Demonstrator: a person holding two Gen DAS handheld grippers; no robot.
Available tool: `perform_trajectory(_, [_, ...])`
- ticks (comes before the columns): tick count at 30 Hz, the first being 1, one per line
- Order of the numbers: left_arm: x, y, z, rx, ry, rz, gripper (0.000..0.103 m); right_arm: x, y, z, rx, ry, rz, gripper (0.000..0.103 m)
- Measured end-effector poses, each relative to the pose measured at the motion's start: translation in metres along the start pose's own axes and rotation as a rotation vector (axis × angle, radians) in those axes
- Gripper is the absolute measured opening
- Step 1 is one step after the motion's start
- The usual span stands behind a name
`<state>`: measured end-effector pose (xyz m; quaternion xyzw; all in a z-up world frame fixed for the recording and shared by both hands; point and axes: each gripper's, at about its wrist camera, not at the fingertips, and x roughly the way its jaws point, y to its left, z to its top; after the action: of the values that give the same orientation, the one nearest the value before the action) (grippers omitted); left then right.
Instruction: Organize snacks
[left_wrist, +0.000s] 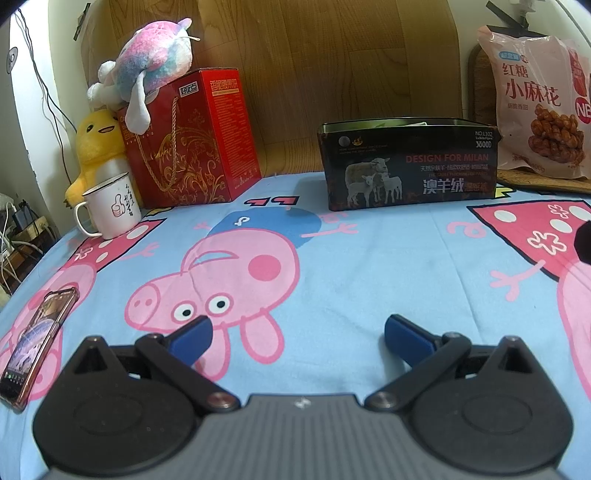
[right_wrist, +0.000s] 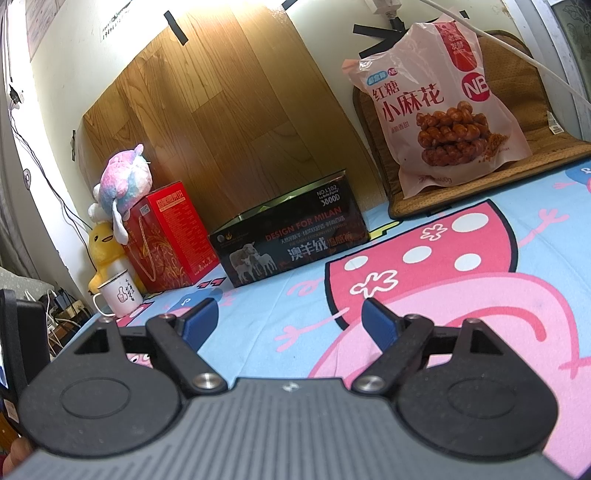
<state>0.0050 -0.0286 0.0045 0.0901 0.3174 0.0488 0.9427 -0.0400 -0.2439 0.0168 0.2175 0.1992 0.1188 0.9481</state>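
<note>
Cloth in front of the black box (left_wrist: 406, 166) lies bare, wide lane for either gripper. Left of box: red carton (left_wrist: 192, 140), mug (left_wrist: 110, 206), phone (left_wrist: 37, 343) nearer the edge. Right of box: snack bag (left_wrist: 539, 99) on mat.

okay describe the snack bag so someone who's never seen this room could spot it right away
Start at the wooden panel leaning against the back wall, then look right, past the open black box. There the snack bag stands upright on a brown mat. It is the only soft, pale pink packet, printed with twisted fried dough sticks.
</note>
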Motion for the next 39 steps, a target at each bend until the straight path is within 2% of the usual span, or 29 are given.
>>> perform_trajectory(16, [-0.002, -0.002, 0.001, 0.017, -0.012, 0.005, 0.103, 0.000, 0.001, 0.001, 0.008, -0.005, 0.000, 0.087])
perform_trajectory(24, [-0.020, -0.001, 0.001, 0.025, -0.115, 0.073, 0.103, -0.001, 0.001, 0.000, 0.013, -0.008, -0.007, 0.087])
perform_trajectory(30, [-0.028, 0.007, 0.000, 0.004, -0.126, 0.085, 0.103, 0.000, 0.000, 0.000, 0.013, -0.009, -0.008, 0.087])
perform_trajectory(39, [-0.043, 0.012, 0.005, 0.007, -0.184, 0.123, 0.103, 0.000, 0.000, 0.000, 0.013, -0.009, -0.008, 0.087])
